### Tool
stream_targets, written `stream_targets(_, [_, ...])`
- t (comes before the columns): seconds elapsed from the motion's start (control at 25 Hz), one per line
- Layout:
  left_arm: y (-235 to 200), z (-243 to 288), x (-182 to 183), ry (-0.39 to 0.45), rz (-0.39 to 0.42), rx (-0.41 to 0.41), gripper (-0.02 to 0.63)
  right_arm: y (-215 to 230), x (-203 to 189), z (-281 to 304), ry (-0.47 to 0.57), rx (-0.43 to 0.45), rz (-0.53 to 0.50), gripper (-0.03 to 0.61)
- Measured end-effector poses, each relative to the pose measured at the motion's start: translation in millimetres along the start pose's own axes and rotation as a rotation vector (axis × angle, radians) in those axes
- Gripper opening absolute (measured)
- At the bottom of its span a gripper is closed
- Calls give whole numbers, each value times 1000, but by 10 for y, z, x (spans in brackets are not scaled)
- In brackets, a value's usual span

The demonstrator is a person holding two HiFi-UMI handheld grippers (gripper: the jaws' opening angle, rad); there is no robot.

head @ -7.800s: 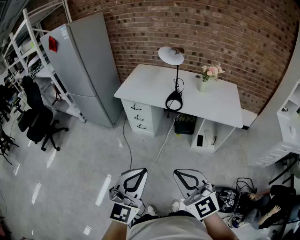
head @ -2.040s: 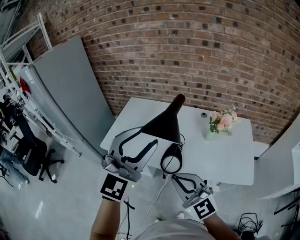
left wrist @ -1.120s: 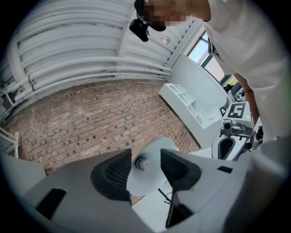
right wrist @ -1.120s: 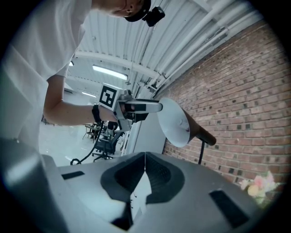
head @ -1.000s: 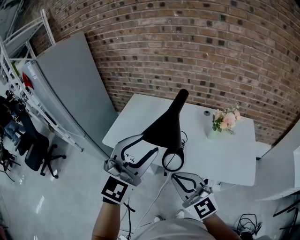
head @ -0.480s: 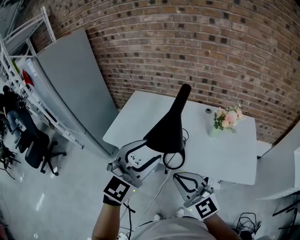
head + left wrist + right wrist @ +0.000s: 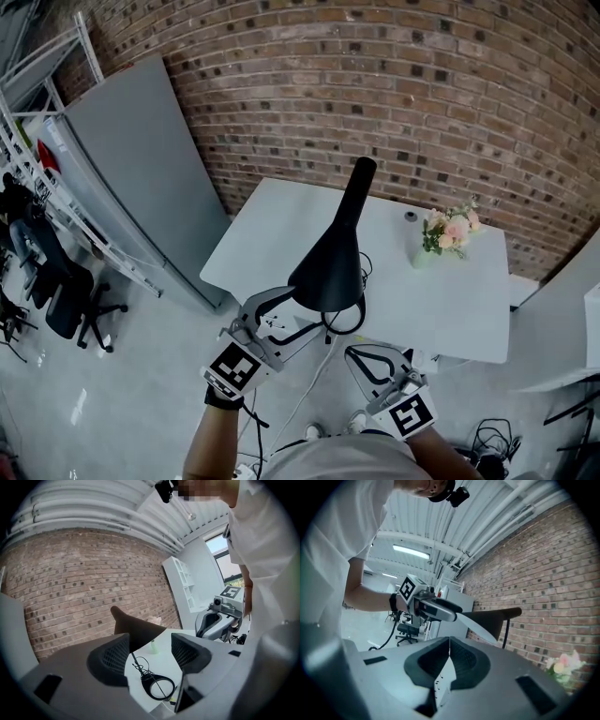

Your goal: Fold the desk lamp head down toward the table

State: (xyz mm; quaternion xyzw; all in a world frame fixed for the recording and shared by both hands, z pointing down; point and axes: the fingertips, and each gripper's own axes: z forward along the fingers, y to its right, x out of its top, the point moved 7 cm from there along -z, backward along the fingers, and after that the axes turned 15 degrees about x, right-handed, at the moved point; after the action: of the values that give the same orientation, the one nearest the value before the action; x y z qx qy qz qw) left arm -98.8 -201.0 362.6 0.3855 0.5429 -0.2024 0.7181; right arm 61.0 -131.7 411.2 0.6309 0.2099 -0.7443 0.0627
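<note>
The black desk lamp's cone-shaped head (image 7: 328, 267) hangs tilted down over its ring base (image 7: 349, 323) on the white table (image 7: 450, 309). My left gripper (image 7: 286, 317) sits just below and left of the shade's rim. Its jaws have just been opening and now stand wide, with nothing pressed between them. In the left gripper view the lamp head (image 7: 136, 630) and ring base (image 7: 158, 686) show beyond the open left gripper (image 7: 149, 648). My right gripper (image 7: 372, 361) hangs shut near the table's front edge, holding nothing. In the right gripper view the right gripper (image 7: 449, 653) has its pads together.
A small vase of pink flowers (image 7: 441, 234) stands at the table's back right. A brick wall runs behind. A tall grey cabinet (image 7: 131, 169) stands left of the table, with a white rack and office chairs (image 7: 56, 300) beyond. The lamp's cord coils by the base.
The left gripper has dropped lower and come off the shade's rim, jaws spread wider. The lamp head has tipped further down over its base. The right gripper has stayed put.
</note>
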Motion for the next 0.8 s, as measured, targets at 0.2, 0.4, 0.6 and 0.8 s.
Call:
stream_targets(0.2, [43, 76, -144, -33, -25, -12, 267, -4, -26, -68, -34, -19, 0, 18])
stream_targets(0.4, [62, 146, -319, -49, -48, -17, 267, 2, -42, -115, -49, -47, 11, 18])
stream_targets(0.6, [121, 290, -511, -73, -60, -22, 267, 26, -101, -177, -77, -65, 12, 18])
stream_targets(0.8, [138, 418, -659, -92, -60, -30, 267, 80, -115, -219, -82, -97, 12, 18])
